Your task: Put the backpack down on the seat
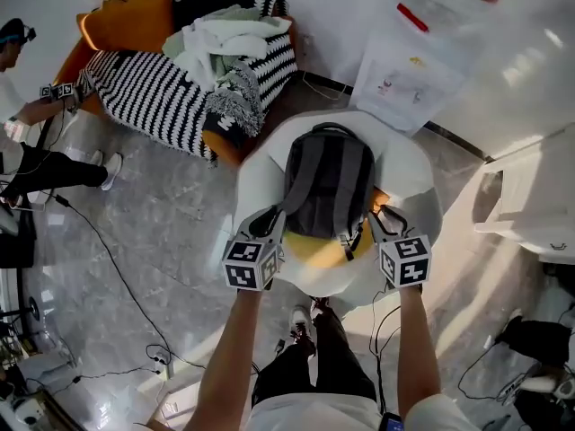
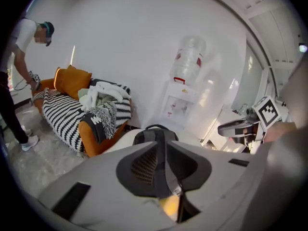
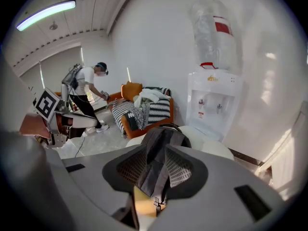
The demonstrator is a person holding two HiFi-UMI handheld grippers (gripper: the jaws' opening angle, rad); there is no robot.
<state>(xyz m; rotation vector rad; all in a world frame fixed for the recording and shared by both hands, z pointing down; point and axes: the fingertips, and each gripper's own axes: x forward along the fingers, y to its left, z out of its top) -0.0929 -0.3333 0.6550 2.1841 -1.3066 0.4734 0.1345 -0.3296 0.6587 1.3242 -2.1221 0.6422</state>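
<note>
- Grey backpack (image 1: 328,182): matt woven cloth; flat webbing straps.
- White rounded seat (image 1: 413,196): smooth hard shell, soft sheen.
- Yellow cushion (image 1: 310,248), seat's front edge: matt, looks like cloth.
- Black-and-white striped throw (image 1: 153,97): coarse knit, fringed.
- Orange sofa (image 1: 126,21): matt upholstery.
- Grey marbled floor (image 1: 162,241): polished, reflective.
- White water dispenser (image 1: 409,83): glossy plastic.

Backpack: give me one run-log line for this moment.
backpack: over white seat, contact unclear | left gripper: shut on left strap | right gripper: shut on right strap
</note>
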